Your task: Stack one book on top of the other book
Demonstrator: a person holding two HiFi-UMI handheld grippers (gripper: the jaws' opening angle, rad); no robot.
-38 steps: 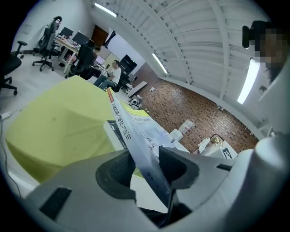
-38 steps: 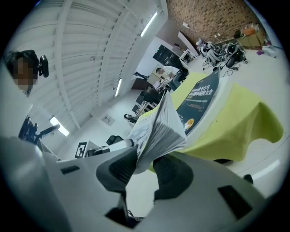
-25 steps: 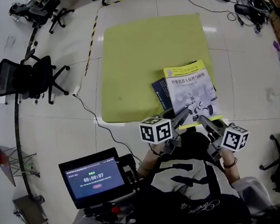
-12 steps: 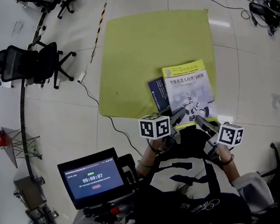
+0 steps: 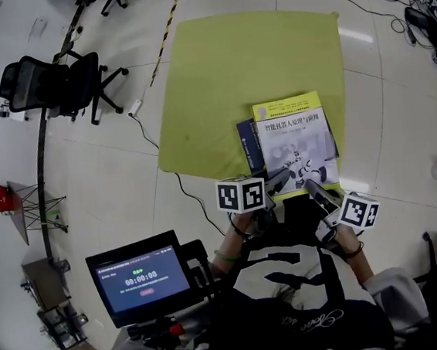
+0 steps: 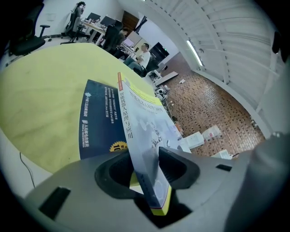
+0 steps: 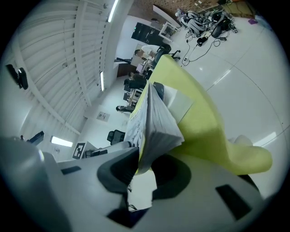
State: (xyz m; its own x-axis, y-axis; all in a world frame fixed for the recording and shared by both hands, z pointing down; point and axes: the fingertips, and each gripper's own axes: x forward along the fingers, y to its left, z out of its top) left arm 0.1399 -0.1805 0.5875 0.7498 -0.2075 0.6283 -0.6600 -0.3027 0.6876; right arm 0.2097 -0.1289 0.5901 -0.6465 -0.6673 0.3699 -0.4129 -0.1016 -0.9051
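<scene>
Yellow-white book [image 5: 294, 140] centre-right of head view, on lime mat [image 5: 224, 76]. It lies atop navy book [image 5: 248, 148], offset right; navy's left strip shows. L gripper [image 5: 279, 178] at the top book's near-left corner: jaws pinching cover + pages. R gripper [image 5: 313, 187] at near-right corner: jaws just been closing, page block betw. them, pads pressing it. Black office chair [image 5: 46, 83] upper left, on white floor. Timer screen [image 5: 140, 278] lower left.
</scene>
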